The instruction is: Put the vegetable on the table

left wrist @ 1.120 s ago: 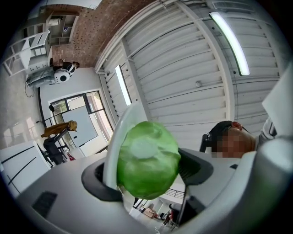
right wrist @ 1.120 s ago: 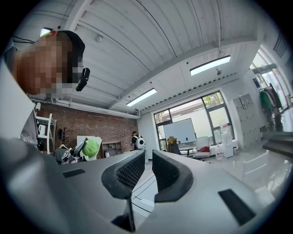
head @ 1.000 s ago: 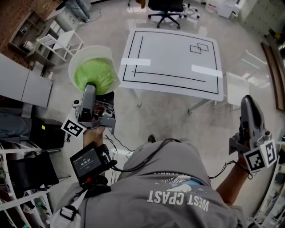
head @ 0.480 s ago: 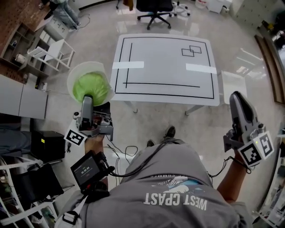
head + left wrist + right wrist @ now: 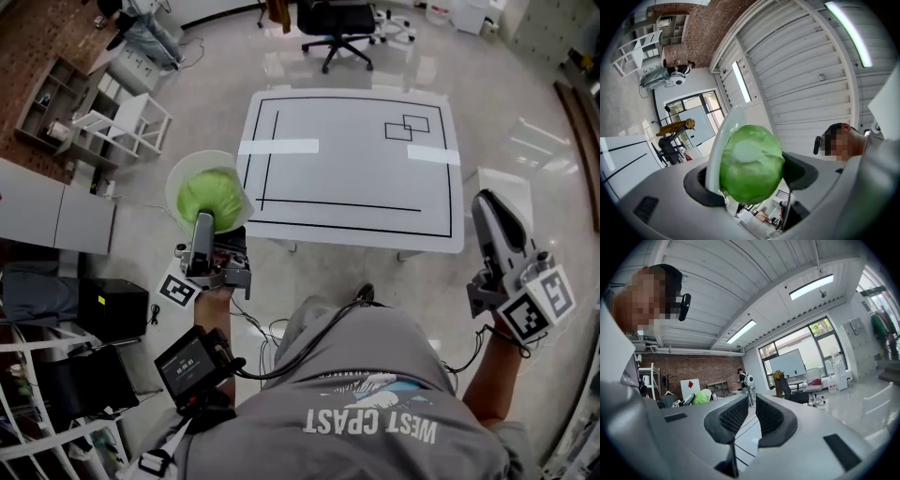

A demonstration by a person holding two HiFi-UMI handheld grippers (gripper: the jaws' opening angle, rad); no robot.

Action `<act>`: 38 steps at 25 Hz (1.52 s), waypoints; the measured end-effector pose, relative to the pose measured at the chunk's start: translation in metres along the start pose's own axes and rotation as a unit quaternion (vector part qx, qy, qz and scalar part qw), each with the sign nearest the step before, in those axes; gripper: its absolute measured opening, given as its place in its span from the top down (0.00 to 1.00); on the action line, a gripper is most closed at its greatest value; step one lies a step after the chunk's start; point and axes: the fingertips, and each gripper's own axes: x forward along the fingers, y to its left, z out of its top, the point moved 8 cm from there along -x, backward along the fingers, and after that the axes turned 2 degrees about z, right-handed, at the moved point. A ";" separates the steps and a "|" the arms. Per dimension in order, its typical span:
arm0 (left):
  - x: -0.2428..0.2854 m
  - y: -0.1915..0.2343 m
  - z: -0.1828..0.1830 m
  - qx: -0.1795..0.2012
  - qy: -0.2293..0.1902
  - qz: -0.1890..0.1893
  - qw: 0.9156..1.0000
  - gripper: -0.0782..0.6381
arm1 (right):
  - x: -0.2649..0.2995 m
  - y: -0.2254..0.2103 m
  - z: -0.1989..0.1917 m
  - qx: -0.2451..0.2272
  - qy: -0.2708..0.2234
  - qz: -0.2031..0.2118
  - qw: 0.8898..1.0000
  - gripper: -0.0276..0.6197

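Note:
A green cabbage [image 5: 212, 194] lies in a white bowl [image 5: 184, 178] that hangs in the air just off the left front corner of the white table [image 5: 356, 197]. My left gripper [image 5: 208, 227] is below the bowl and shut on it. In the left gripper view the jaws stand wide, with the bowl's wall [image 5: 721, 140] and the cabbage [image 5: 750, 164] filling the space between them. My right gripper [image 5: 484, 204] hovers off the table's right front corner. Its jaws [image 5: 750, 416] are shut with nothing held.
The table top carries black line markings and two white tape strips [image 5: 277, 146]. A black office chair [image 5: 336, 26] stands behind it, a small white stool [image 5: 504, 191] at its right, white shelving [image 5: 120, 120] and a black box [image 5: 112, 306] to the left. A screen unit [image 5: 190, 362] rides on the left forearm.
The bowl with the cabbage has come closer to the table's left edge, still held. The right gripper has shifted slightly towards the table.

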 end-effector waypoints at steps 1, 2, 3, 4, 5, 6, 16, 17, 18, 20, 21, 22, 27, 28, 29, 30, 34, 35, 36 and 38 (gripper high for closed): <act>0.002 0.005 -0.006 0.000 -0.001 0.002 1.000 0.38 | 0.002 -0.008 0.000 0.001 0.002 0.002 1.000 0.91; 0.004 0.010 -0.012 -0.001 -0.003 0.004 1.000 0.38 | 0.004 -0.015 -0.001 0.002 0.005 0.004 1.000 0.91; 0.006 0.016 -0.018 -0.003 -0.004 0.007 1.000 0.38 | 0.006 -0.021 -0.002 0.005 0.008 0.004 1.000 0.91; 0.006 0.023 -0.023 -0.006 -0.002 0.012 1.000 0.38 | 0.008 -0.026 -0.005 0.011 0.010 0.005 1.000 0.91; 0.006 0.029 -0.029 -0.009 0.002 0.019 1.000 0.38 | 0.009 -0.030 -0.008 0.017 0.014 0.005 1.000 0.91; 0.006 0.036 -0.034 -0.011 0.008 0.025 1.000 0.39 | 0.011 -0.033 -0.013 0.023 0.019 0.005 1.000 0.91; 0.027 0.115 -0.077 -0.060 0.045 0.036 0.997 0.39 | 0.032 -0.056 -0.018 0.034 0.037 -0.018 0.999 0.91; 0.030 0.122 -0.079 -0.064 0.046 0.032 0.996 0.39 | 0.033 -0.057 -0.017 0.034 0.038 -0.020 0.998 0.91; 0.033 0.130 -0.082 -0.067 0.046 0.027 0.996 0.39 | 0.034 -0.058 -0.016 0.034 0.040 -0.024 0.998 0.91; 0.038 0.148 -0.088 -0.078 0.049 0.021 0.996 0.39 | 0.037 -0.062 -0.016 0.034 0.043 -0.036 0.998 0.91; 0.039 0.158 -0.092 -0.085 0.050 0.021 0.995 0.39 | 0.040 -0.064 -0.017 0.035 0.045 -0.042 0.998 0.91; 0.039 0.170 -0.096 -0.092 0.051 0.025 0.994 0.39 | 0.043 -0.065 -0.018 0.037 0.046 -0.046 0.997 0.91; 0.027 0.218 -0.113 -0.127 0.060 0.065 0.988 0.39 | 0.061 -0.064 -0.029 0.046 0.068 -0.054 0.995 0.91; 0.025 0.225 -0.115 -0.133 0.062 0.070 0.987 0.39 | 0.064 -0.063 -0.029 0.046 0.072 -0.057 0.995 0.91; 0.024 0.230 -0.118 -0.138 0.064 0.076 0.985 0.40 | 0.066 -0.062 -0.029 0.046 0.075 -0.060 0.994 0.91; 0.022 0.236 -0.120 -0.144 0.066 0.081 0.984 0.40 | 0.069 -0.062 -0.029 0.046 0.078 -0.064 0.994 0.91; 0.012 0.263 -0.129 -0.161 0.081 0.106 0.978 0.41 | 0.081 -0.059 -0.030 0.051 0.089 -0.072 0.992 0.91; 0.010 0.271 -0.132 -0.166 0.085 0.114 0.976 0.41 | 0.084 -0.059 -0.031 0.052 0.091 -0.072 0.992 0.91; 0.007 0.279 -0.135 -0.171 0.088 0.123 0.974 0.41 | 0.087 -0.059 -0.032 0.053 0.093 -0.073 0.992 0.91; 0.001 0.293 -0.141 -0.181 0.093 0.141 0.969 0.43 | 0.094 -0.060 -0.034 0.056 0.097 -0.074 0.991 0.91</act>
